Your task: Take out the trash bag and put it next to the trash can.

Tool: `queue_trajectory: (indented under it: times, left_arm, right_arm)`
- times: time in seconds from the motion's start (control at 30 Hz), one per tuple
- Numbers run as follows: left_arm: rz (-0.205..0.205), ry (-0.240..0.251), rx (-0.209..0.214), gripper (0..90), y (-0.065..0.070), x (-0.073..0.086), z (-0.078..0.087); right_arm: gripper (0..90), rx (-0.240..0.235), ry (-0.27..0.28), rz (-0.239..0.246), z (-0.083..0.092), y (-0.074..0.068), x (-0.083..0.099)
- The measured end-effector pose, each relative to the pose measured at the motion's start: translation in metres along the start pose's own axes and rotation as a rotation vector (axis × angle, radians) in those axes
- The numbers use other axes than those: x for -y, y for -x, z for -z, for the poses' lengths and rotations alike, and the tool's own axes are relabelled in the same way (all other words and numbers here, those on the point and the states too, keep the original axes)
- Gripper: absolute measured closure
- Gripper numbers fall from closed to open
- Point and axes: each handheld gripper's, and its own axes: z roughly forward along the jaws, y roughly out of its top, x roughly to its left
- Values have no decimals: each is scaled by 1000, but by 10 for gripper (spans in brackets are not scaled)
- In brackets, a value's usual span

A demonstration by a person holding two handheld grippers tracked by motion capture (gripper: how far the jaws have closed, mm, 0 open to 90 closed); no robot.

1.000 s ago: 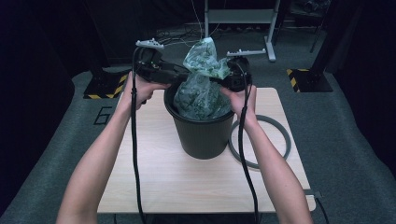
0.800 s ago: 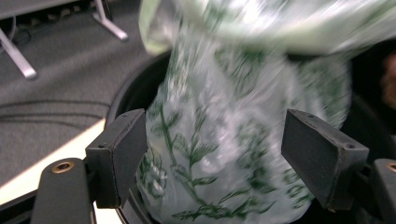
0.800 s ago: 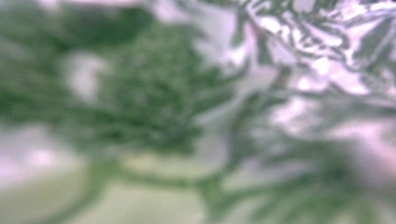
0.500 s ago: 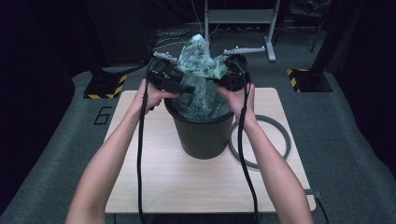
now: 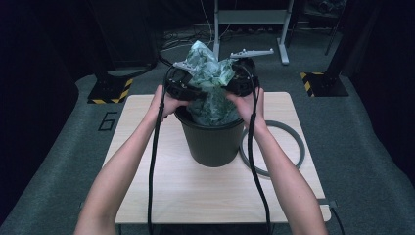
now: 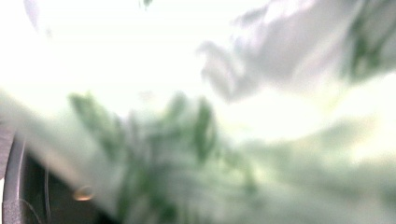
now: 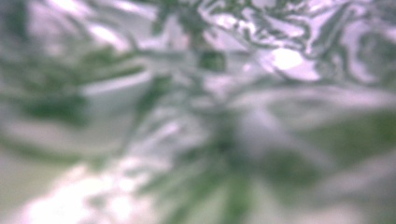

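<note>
Bag (image 5: 208, 81) of thin, crinkled greenish plastic stands bunched upright in the dark bucket (image 5: 213, 142) at the middle of the desk (image 5: 147, 196), long axis near vertical, crumpled top well above the rim. The left gripper (image 5: 188, 83) has just been closing its jaws onto the bunched film on one side, and the right gripper (image 5: 240, 81) pinches the other side tight. This looks like gathering the neck; next probably comes a steady upward pull, or spreading it over the rim.
</note>
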Motion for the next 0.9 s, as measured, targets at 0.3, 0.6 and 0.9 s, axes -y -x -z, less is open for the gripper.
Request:
queue_trajectory:
  times: [0.3,0.6,0.9]
  left_arm:
    - [33,30,-57,871,-3,3,5]
    - [68,76,-88,874,-6,3,14]
    - [73,85,-104,874,-7,1,18]
  right_arm:
    - [798,33,-23,7,3,3,4]
    - [344,97,-114,55,16,1,19]
    - [133,86,-88,85,46,-1,38]
